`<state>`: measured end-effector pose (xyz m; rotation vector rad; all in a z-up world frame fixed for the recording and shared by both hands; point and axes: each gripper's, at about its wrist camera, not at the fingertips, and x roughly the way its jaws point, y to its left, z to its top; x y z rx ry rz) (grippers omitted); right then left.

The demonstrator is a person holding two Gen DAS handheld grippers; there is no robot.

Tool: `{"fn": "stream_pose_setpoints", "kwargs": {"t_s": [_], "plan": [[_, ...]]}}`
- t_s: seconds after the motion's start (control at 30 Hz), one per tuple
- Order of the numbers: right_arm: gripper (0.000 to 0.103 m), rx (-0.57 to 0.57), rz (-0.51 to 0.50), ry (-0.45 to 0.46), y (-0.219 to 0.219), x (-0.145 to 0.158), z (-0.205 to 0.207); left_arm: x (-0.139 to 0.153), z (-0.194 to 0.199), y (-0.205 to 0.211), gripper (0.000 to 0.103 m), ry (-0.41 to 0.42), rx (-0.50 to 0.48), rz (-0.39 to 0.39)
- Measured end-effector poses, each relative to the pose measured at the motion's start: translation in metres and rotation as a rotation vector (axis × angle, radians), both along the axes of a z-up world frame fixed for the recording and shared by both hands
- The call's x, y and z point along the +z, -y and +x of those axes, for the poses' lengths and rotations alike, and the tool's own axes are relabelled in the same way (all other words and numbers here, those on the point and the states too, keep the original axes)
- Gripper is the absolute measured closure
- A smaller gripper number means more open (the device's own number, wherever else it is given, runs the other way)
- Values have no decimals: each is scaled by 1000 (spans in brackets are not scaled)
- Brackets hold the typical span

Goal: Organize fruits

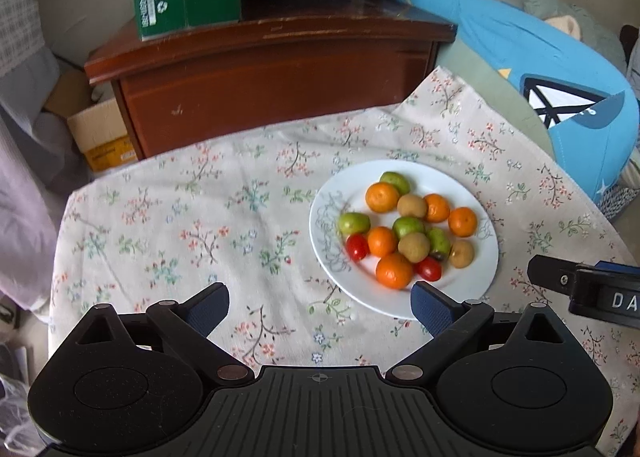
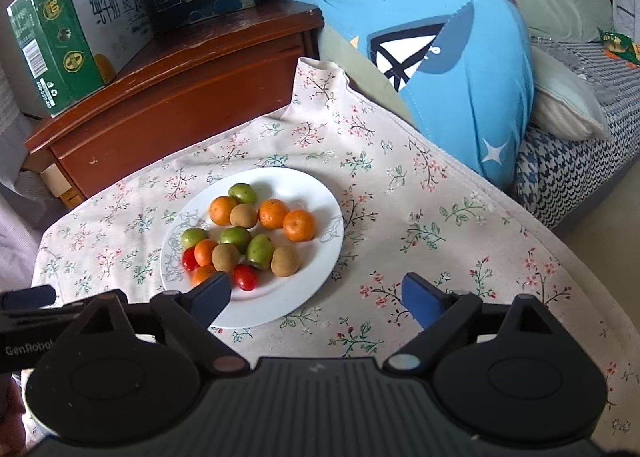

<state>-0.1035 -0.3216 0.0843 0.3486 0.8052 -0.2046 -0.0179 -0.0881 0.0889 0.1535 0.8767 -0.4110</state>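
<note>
A white plate (image 1: pixel 472 193) is sitting flat on the flowered tablecloth, holding all the fruit in a loose cluster. 5 orange tangerines (image 1: pixel 382 197) are lying among 4 green fruits (image 1: pixel 354 223) and 3 brownish-tan round fruits (image 1: pixel 412 205), many of them touching. 2 red cherry tomatoes (image 1: pixel 357 247) are resting at the cluster's near edge.
</note>
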Motion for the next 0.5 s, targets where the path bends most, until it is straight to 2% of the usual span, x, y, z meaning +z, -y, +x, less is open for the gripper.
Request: {"fn": "stream_pose_setpoints", "kwargs": {"t_s": [0.37,0.5], "plan": [[9,-7,25,-63,-10,-18,14,-14,12,3,5,-52,51,19],[9,4,18,-72,-17,-21,16,-20,16,5,4,-58,76,47]]}}
